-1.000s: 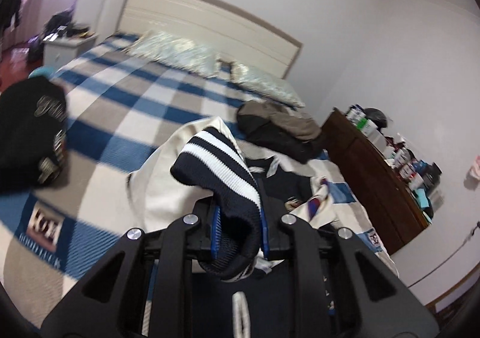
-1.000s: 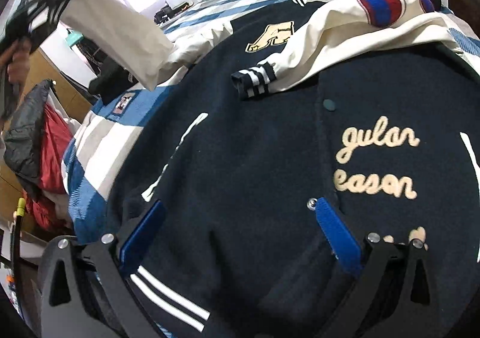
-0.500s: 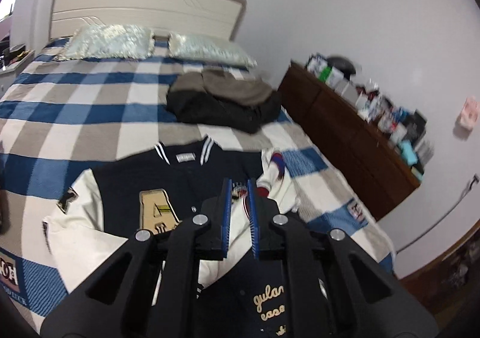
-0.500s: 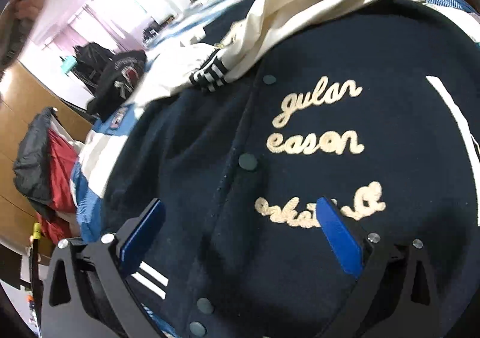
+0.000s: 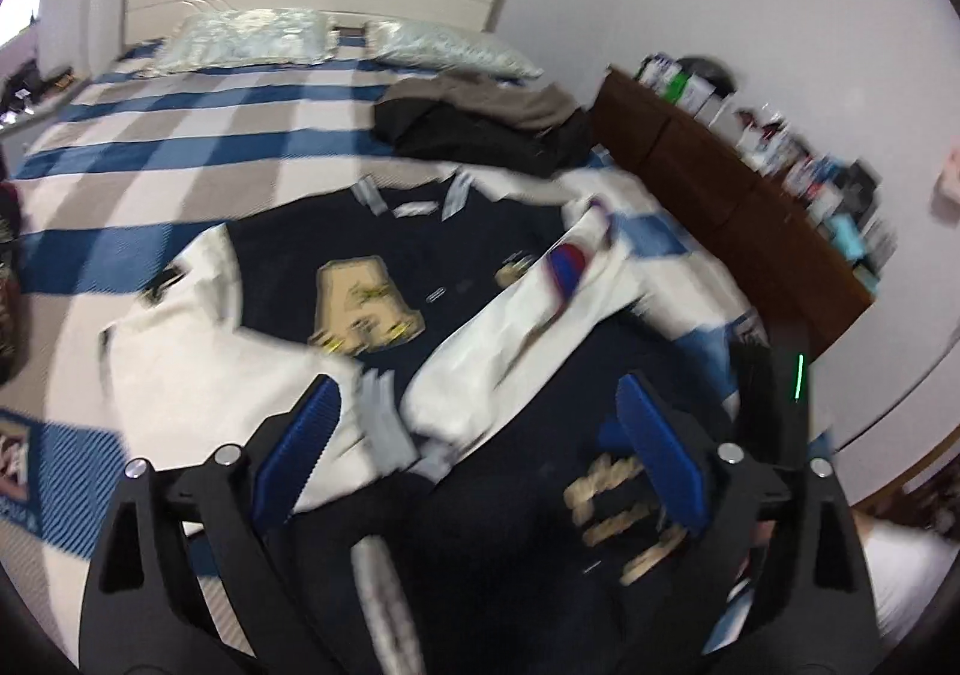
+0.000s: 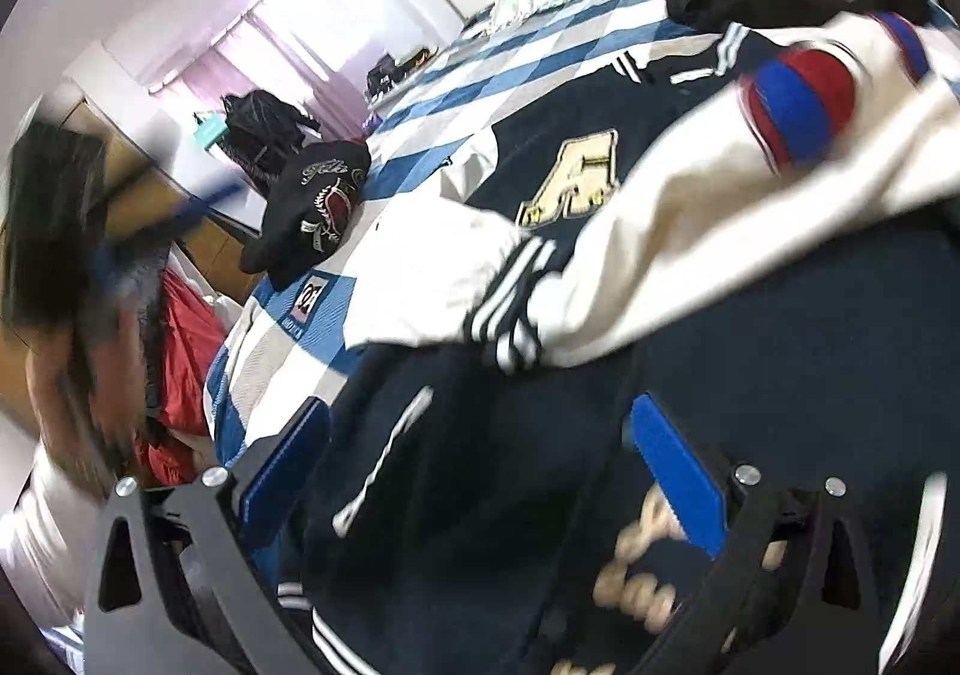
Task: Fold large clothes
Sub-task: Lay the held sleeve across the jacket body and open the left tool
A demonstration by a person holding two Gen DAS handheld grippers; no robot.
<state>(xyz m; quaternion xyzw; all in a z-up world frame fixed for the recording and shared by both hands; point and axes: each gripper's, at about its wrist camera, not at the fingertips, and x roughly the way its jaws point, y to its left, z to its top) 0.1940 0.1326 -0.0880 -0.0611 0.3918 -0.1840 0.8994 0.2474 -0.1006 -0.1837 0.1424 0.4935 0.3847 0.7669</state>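
A navy varsity jacket (image 5: 420, 267) with cream sleeves lies face up on the checked bed, also in the right wrist view (image 6: 780, 375). Both cream sleeves (image 5: 528, 327) are folded across its front, their striped cuffs (image 6: 510, 315) meeting near the middle. My left gripper (image 5: 474, 453) is open and empty above the jacket's lower half. My right gripper (image 6: 480, 471) is open and empty, low over the jacket's hem. The left gripper shows blurred at the far left of the right wrist view (image 6: 180, 207).
A black and brown clothes pile (image 5: 480, 123) lies near the pillows (image 5: 252, 39). A black embroidered garment (image 6: 312, 207) lies at the bed's left edge. A wooden dresser (image 5: 750, 231) with bottles stands on the right. Red and dark clothing (image 6: 174, 351) hangs beside the bed.
My left gripper let go of the striped cuff, opened wide and drew back. The left sleeve now lies folded across the jacket front. My right gripper stayed open and shifted over the hem.
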